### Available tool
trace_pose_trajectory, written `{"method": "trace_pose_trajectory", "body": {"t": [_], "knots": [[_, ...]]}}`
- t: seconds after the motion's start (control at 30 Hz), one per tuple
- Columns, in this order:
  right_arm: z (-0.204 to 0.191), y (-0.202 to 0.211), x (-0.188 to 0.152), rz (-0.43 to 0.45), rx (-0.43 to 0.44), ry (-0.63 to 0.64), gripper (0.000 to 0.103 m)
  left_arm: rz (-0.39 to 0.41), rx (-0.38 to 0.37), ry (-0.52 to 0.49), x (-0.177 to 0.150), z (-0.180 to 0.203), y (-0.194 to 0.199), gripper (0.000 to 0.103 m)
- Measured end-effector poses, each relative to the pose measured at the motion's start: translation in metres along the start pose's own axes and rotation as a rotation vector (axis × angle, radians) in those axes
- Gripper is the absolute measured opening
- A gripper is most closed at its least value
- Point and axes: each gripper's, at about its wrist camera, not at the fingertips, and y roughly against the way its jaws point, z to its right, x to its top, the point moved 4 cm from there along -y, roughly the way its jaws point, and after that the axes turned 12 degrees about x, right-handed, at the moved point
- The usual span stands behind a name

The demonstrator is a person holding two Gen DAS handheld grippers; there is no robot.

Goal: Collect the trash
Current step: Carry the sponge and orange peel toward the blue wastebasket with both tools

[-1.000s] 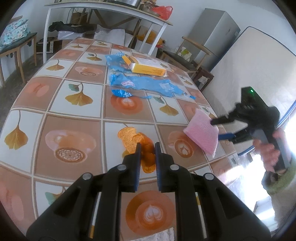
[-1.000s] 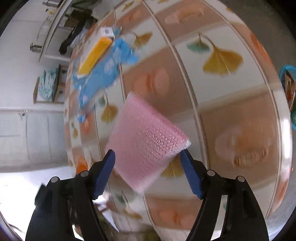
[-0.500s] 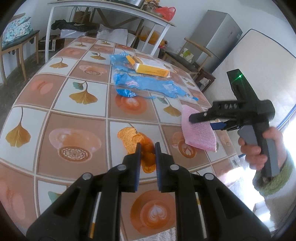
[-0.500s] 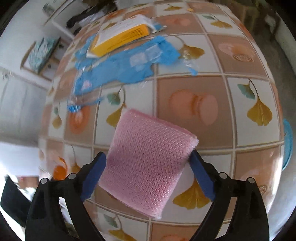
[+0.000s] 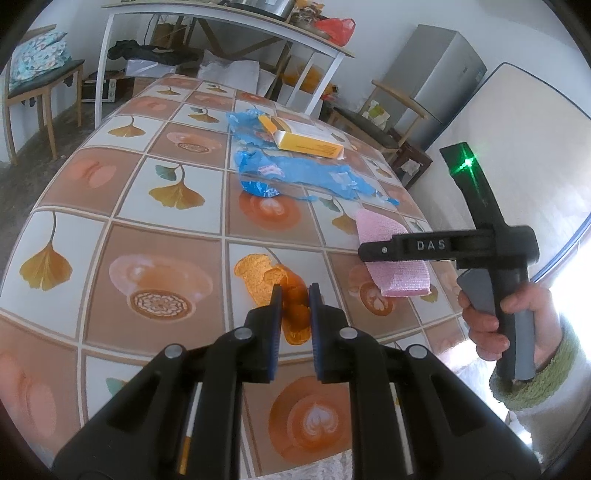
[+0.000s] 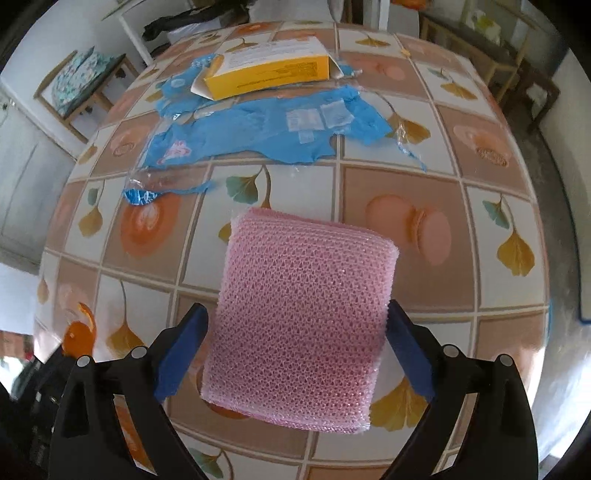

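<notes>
My left gripper point(image 5: 294, 304) is shut on a piece of orange peel point(image 5: 258, 275) that rests on the tiled table point(image 5: 110, 177). The peel point(image 6: 79, 332) also shows at the lower left in the right wrist view. A pink foam mesh sheet point(image 6: 306, 266) lies flat on the table. My right gripper point(image 6: 295, 308) points down over it, open, one jaw on each side of the sheet and a gap at the left pad. A hand holds that gripper point(image 5: 373, 253) above the pink sheet point(image 5: 399, 277). Farther back lie a torn blue plastic wrapper point(image 6: 258, 133) and an open yellow box point(image 6: 266, 70).
The blue wrapper point(image 5: 303, 173) and yellow box point(image 5: 306, 142) take up the table's far middle. Around the table stand a chair with a cushion point(image 5: 40, 74), a white side table point(image 5: 221, 22), a wooden chair point(image 5: 376, 122), a grey fridge point(image 5: 432, 74) and a leaning mattress point(image 5: 517, 147).
My right gripper swung over the table and rolled upright, its jaws widening. The pink sheet, tilted between them before, now lies flat on the table. The left gripper has not moved.
</notes>
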Motion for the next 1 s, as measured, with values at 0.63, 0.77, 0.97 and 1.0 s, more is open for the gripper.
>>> {"method": "trace_pose_trajectory", "body": {"t": [0.63,0.77,0.97,1.0], "knots": [[0.009,0.065,-0.001,0.170,0.149,-0.007,0.081,0.068,0.014,-0.022,0.011,0.020,0.030,0.013],[0.020,0.096,-0.007,0.228,0.218,-0.038,0.081,0.091,0.012,-0.048,0.015,0.039,0.042,0.013],[0.057,0.143,-0.028,0.306,0.291,-0.111,0.081,0.118,-0.006,-0.088,0.019,0.074,0.058,0.013],[0.063,0.148,-0.032,0.317,0.295,-0.122,0.081,0.121,-0.011,-0.096,0.020,0.082,0.060,0.013]]}}
